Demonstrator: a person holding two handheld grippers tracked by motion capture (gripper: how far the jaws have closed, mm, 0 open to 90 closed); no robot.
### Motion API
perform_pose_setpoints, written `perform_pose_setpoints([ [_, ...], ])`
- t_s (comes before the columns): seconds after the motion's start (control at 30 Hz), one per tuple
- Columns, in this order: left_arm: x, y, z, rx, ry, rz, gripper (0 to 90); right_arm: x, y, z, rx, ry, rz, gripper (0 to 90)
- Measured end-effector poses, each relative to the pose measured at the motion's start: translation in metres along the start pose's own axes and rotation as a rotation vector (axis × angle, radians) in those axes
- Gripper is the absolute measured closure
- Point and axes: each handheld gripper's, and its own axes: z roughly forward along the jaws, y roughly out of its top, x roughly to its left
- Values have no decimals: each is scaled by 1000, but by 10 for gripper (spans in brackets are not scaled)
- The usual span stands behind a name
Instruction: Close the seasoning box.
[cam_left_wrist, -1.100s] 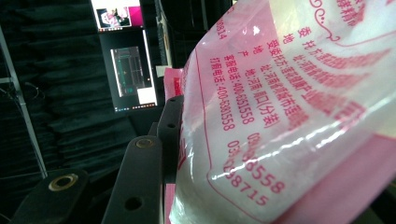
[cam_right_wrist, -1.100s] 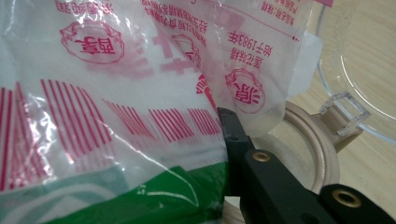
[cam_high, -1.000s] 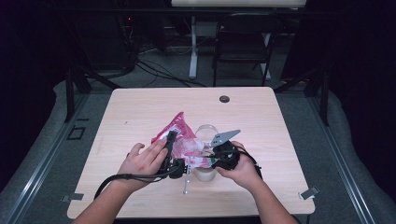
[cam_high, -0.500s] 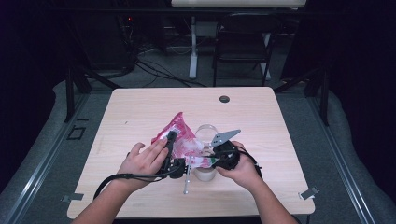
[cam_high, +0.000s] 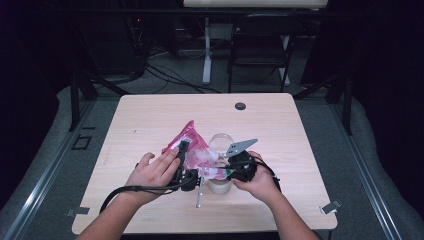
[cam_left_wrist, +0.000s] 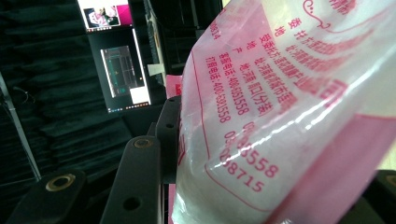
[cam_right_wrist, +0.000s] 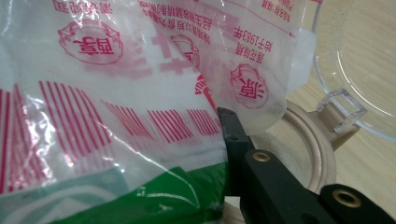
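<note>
A pink-and-white printed plastic bag (cam_high: 191, 144) hangs tilted over a clear jar (cam_high: 219, 186) near the table's front middle. My left gripper (cam_high: 183, 151) is shut on the bag's left side; in the left gripper view the bag (cam_left_wrist: 289, 107) bulges between the black fingers (cam_left_wrist: 140, 182). My right gripper (cam_high: 227, 169) is shut on the bag's lower right edge. In the right gripper view one finger (cam_right_wrist: 232, 133) presses the bag's (cam_right_wrist: 116, 93) corner, with the other hidden behind the film. Just below is the jar's tan rim (cam_right_wrist: 313, 140), its clear hinged lid (cam_right_wrist: 359, 60) swung open.
A thin metal utensil (cam_high: 199, 193) lies on the wooden table (cam_high: 280, 130) in front of the jar. A black round grommet (cam_high: 240, 106) sits at the far edge. A folding chair (cam_high: 260, 50) and cables stand beyond the table.
</note>
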Motion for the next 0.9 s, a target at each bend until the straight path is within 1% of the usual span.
perform_pose_setpoints([
  [0.33,0,0,0,0,-9,-2,628,-1,-1,0,-3,2,7,900],
  [0.37,0,-1,0,-1,-3,-5,627,-1,-1,0,-3,1,7,900],
  [0.43,0,-1,1,2,-21,-9,626,0,0,0,-1,-2,4,900],
  [0.57,-2,-4,2,4,-28,-31,625,1,0,0,-2,-9,-1,900],
  [0.63,-2,-5,3,8,-37,-31,625,2,1,-1,9,-12,-12,900],
  [0.83,-3,-7,3,6,-41,-49,631,4,2,-1,7,-17,-18,900],
  [0.9,-4,-8,4,7,-47,-61,631,4,3,-2,0,-25,-17,900],
])
